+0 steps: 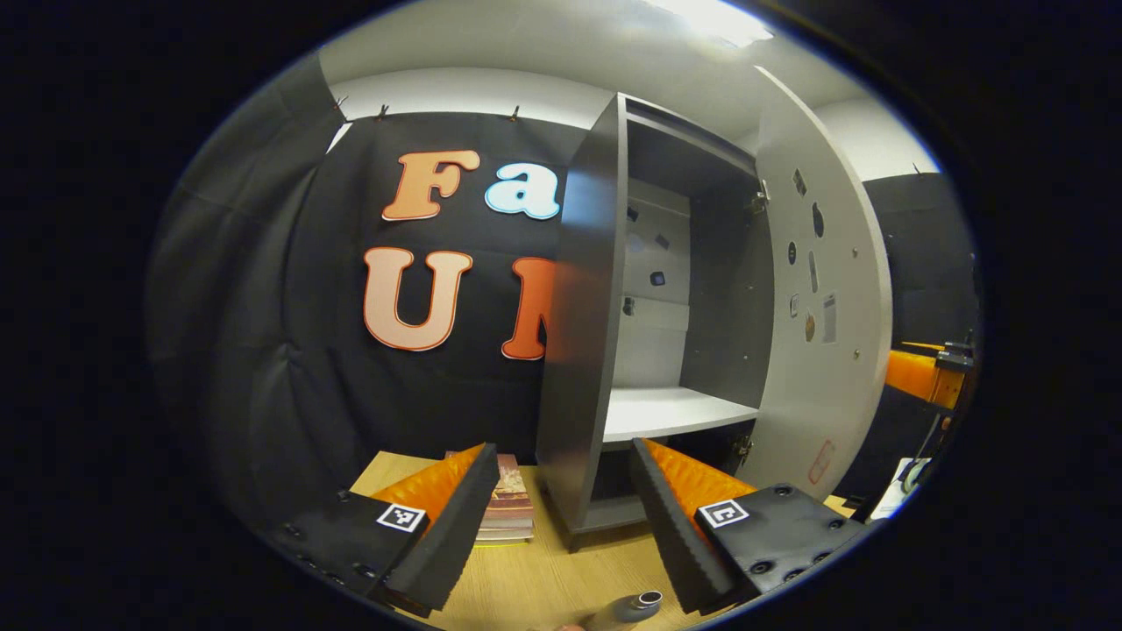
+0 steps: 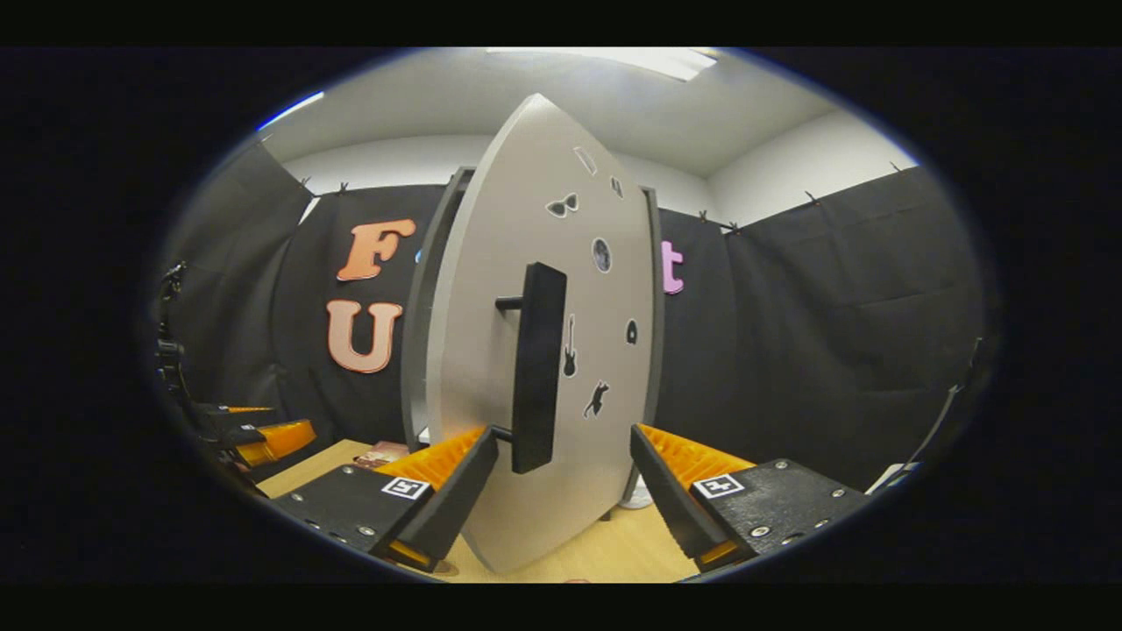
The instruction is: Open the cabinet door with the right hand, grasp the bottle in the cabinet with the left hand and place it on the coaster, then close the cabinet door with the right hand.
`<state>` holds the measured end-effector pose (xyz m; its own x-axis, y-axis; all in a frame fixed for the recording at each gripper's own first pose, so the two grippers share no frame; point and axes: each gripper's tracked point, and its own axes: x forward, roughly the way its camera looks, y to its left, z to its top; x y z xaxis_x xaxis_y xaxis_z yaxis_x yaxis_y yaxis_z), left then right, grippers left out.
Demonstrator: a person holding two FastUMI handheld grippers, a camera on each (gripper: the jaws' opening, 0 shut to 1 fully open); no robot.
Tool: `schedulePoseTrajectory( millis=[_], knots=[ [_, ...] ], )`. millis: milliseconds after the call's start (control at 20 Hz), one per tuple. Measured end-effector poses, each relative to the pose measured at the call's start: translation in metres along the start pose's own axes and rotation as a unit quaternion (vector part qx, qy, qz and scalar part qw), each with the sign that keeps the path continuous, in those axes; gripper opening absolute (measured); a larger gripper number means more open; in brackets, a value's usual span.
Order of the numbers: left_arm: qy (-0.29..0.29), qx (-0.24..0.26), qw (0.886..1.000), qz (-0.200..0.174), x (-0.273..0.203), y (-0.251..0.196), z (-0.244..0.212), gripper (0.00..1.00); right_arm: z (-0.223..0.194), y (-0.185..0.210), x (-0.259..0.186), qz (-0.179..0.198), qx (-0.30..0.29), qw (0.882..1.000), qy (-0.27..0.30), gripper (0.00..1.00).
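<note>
The grey cabinet [image 1: 578, 350] stands with its door [image 1: 824, 298] swung wide to the right; its white shelf [image 1: 666, 410] is bare. My left gripper [image 1: 563, 451] is open in front of the cabinet. A grey metal bottle [image 1: 633, 606] shows its open top at the view's bottom edge, below and between the fingers, untouched by them. What it stands on is cut off. In the right gripper view the door [image 2: 543, 219] faces me edge-on. My right gripper [image 2: 561, 434] is open with the black handle [image 2: 536, 368] between its fingers, neither pressing on it.
A stack of books [image 1: 510, 510] lies on the wooden table [image 1: 535, 578] left of the cabinet. The right gripper [image 1: 920, 372] shows beyond the door. The left gripper [image 2: 263, 438] shows at the far left. A white object [image 1: 903, 486] sits at the table's right.
</note>
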<state>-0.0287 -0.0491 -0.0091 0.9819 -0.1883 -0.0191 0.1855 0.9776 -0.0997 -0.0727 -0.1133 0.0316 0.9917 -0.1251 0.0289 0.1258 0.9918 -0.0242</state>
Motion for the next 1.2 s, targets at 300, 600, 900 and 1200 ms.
schedulePoseTrajectory(
  millis=[300, 600, 900, 1200],
  knots=[
    [-0.009, -0.002, 0.999, 0.041, 0.001, 0.026, 0.004, 0.96, -0.005, 0.060, 0.066, 0.070, 0.027, 0.997, 0.010, 0.94],
    [-0.001, -0.003, 0.995, 0.096, 0.004, 0.047, -0.007, 0.94, -0.012, 0.096, 0.118, 0.125, 0.045, 0.991, 0.015, 0.93],
    [0.001, -0.002, 0.992, 0.124, 0.012, 0.054, -0.011, 0.96, -0.012, 0.122, 0.157, 0.171, 0.045, 0.984, 0.010, 0.94],
    [0.004, 0.001, 0.991, 0.134, 0.023, 0.053, -0.017, 0.95, -0.015, 0.125, 0.166, 0.176, 0.024, 0.984, -0.004, 0.95]
  ],
)
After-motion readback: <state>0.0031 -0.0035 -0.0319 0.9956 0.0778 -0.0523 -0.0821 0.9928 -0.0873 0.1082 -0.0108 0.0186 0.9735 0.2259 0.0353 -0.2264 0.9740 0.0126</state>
